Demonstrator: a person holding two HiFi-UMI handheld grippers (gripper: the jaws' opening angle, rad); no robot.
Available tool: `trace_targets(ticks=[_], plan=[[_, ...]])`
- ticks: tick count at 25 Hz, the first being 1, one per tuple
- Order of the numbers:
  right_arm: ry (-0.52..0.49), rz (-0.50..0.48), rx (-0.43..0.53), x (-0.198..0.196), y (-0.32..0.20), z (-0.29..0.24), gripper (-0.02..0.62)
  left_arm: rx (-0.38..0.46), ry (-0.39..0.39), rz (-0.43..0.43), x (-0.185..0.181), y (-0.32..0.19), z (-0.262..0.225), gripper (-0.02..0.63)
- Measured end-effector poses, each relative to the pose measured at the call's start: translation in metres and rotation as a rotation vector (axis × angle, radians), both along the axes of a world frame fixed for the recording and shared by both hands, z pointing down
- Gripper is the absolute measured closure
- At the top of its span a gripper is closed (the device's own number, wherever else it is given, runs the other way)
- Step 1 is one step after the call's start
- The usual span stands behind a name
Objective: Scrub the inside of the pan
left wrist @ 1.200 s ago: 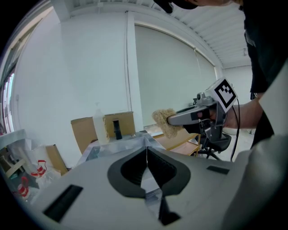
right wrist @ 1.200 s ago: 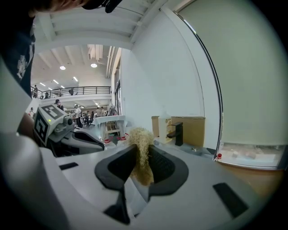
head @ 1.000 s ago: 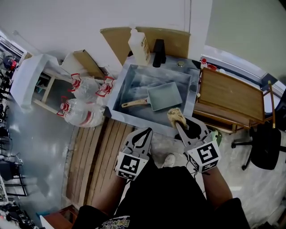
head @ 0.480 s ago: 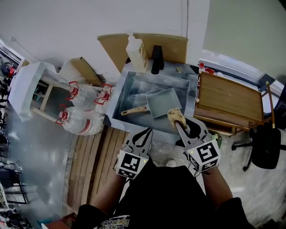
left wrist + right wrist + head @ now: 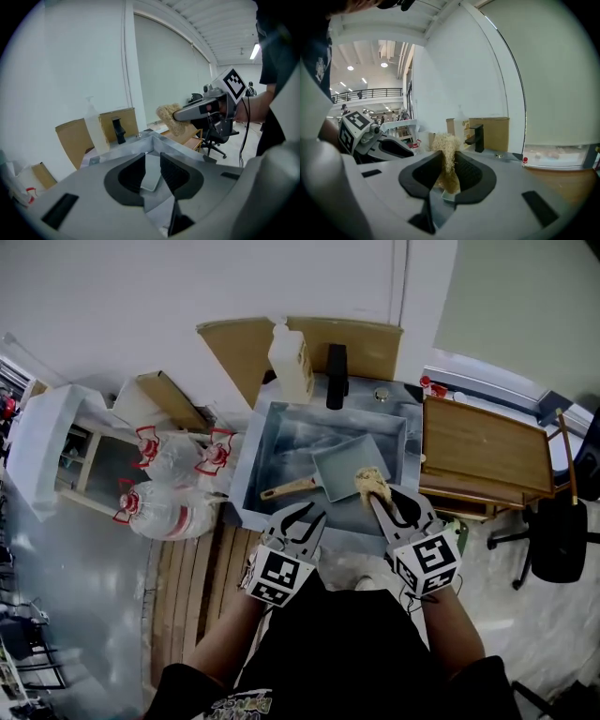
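Head view, centre frame — the square pan (image 5: 339, 463) lies in the sink (image 5: 246, 476). Just below it, the right gripper (image 5: 382, 500) clamps a fibrous scrubber (image 5: 370, 482); the left gripper (image 5: 305, 519) is empty — its jaws have just been opening.

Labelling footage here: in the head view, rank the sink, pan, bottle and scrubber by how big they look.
1. sink
2. pan, handle included
3. bottle
4. scrubber, smallest in the picture; it is held nearer the camera than the bottle, so their real order is unsure.
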State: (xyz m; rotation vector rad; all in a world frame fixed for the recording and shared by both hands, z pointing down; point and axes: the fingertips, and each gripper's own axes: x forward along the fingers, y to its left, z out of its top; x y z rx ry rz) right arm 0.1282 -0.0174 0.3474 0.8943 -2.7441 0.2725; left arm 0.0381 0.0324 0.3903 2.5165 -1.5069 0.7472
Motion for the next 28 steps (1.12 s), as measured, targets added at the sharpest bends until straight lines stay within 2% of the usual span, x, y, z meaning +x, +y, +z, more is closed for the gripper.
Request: trace_targets(ticks=[5,15,22,28], plan=[[0.021,0.056,-0.046,-0.017,-0.017,0.017,0.502,-0.093,-0.037,0.078,-0.019,-0.017,0.031,0.460],[0.071,0.148,-0.137,-0.050,-0.051,0.055,0.502,-0.214,-0.069,0.192,-0.060,-0.052,0.080,0.428],[0.107,0.174,-0.198,-0.070,-0.073,0.088,0.502,-0.322,-0.170,0.318,-0.074,-0.064,0.130,0.402],[0.131,0.188,-0.270,-0.083,-0.090,0.121,0.502,-0.409,-0.213,0.383,-0.082,-0.073,0.168,0.390]])
